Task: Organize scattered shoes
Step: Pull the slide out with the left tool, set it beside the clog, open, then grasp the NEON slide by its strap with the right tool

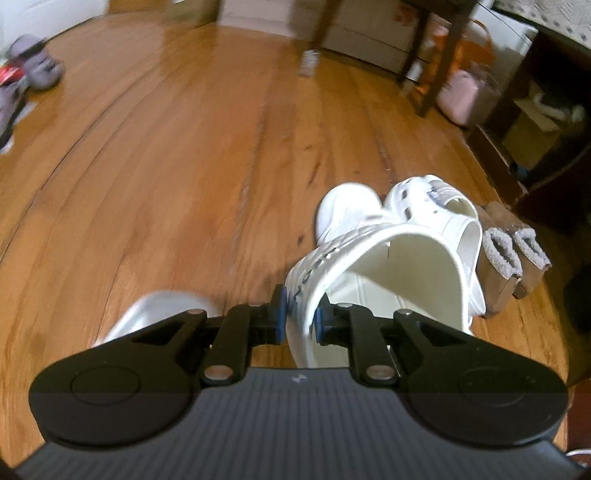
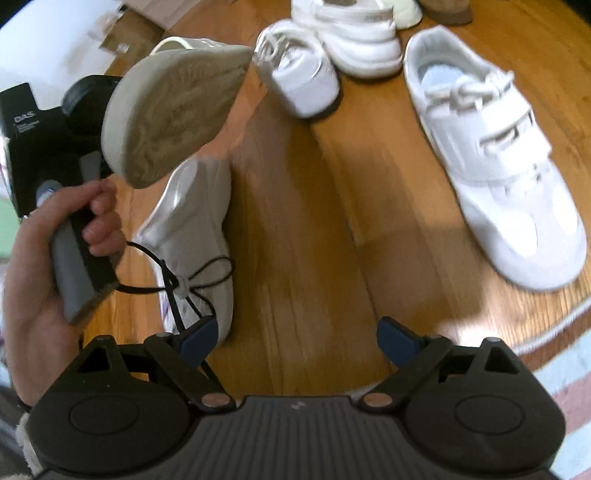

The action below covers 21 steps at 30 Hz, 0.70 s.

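Note:
My left gripper (image 1: 301,314) is shut on the side wall of a white slip-on shoe (image 1: 384,266), which is lifted off the wood floor. In the right wrist view this same shoe (image 2: 173,110) hangs at upper left with its worn sole facing me, and a hand (image 2: 44,258) holds that gripper's handle. My right gripper (image 2: 295,339) is open, low over the floor, with nothing between its fingers. Its left finger (image 2: 197,338) is beside a white shoe with black elastic laces (image 2: 199,229). A white strap sneaker (image 2: 491,155) lies to the right.
Two more white sneakers (image 2: 299,70) (image 2: 354,33) sit at the far side. Beside the lifted shoe stand a white strapped sneaker (image 1: 436,206) and brown fleece-lined slippers (image 1: 509,258). Purple shoes (image 1: 37,66) lie far left. Dark table legs (image 1: 436,74), a shelf (image 1: 535,129) and a rug edge (image 2: 554,369) border the floor.

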{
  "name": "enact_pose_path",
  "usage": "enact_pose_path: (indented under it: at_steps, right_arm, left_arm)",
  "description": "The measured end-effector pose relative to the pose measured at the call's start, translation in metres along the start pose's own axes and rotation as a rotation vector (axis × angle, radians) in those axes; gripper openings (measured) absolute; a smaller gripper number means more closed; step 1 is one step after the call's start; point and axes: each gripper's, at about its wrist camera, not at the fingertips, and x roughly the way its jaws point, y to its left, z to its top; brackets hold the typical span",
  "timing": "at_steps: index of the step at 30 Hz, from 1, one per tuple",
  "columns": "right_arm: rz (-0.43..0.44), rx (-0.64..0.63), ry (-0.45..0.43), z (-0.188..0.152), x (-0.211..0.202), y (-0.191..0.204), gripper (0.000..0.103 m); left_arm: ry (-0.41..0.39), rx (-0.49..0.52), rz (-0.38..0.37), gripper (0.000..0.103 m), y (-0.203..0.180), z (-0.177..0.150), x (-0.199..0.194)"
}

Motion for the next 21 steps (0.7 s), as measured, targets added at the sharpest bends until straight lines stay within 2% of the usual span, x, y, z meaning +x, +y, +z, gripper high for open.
enact_pose_path:
  at_steps: [1, 2, 3, 4, 7, 10, 12, 13, 15, 16, 18, 21]
  right_arm:
    - [0.001, -0.006, 0.009, -0.007, -0.002, 0.000, 0.091]
    - [0.002, -0.012, 0.017, -0.014, -0.003, 0.001, 0.092]
    - [0.018, -0.030, 0.031, -0.022, -0.004, 0.003, 0.092]
    - [0.039, -0.052, 0.045, -0.030, -0.004, 0.005, 0.091]
    - [0.085, -0.066, 0.059, -0.037, -0.006, 0.008, 0.090]
    - [0.053, -0.165, -0.035, -0.024, -0.015, 0.020, 0.089]
    - [-0.014, -0.238, -0.107, -0.011, -0.016, 0.028, 0.086]
    - [-0.045, -0.266, -0.133, -0.004, -0.013, 0.031, 0.082]
    - [-0.102, -0.318, -0.181, 0.009, -0.005, 0.036, 0.064]
    - [-0.119, -0.322, -0.187, 0.013, 0.000, 0.037, 0.051]
    - [-0.124, -0.320, -0.197, 0.015, 0.012, 0.035, 0.049]
    - [-0.183, -0.360, -0.218, 0.014, 0.024, 0.029, 0.045]
  left_arm:
    - [0.017, 0.029, 0.007, 0.019, -0.002, -0.008, 0.000]
    - [0.045, 0.058, 0.005, 0.035, -0.003, -0.017, 0.001]
    - [0.120, 0.074, -0.039, 0.047, 0.002, -0.036, 0.008]
    - [0.163, 0.049, -0.056, 0.066, 0.006, -0.042, 0.012]
    - [0.392, -0.024, -0.114, 0.065, 0.020, -0.062, 0.035]
    - [0.329, 0.040, -0.037, 0.070, 0.025, -0.052, 0.018]
    - [0.288, 0.067, 0.001, 0.072, 0.028, -0.041, 0.003]
    - [0.284, 0.067, 0.000, 0.073, 0.030, -0.039, -0.001]
    - [0.275, 0.043, -0.041, 0.074, 0.036, -0.034, -0.010]
    - [0.274, 0.036, -0.060, 0.081, 0.038, -0.033, -0.013]
    - [0.278, 0.045, -0.066, 0.082, 0.037, -0.036, -0.014]
    - [0.269, 0.085, -0.051, 0.084, 0.037, -0.034, -0.023]
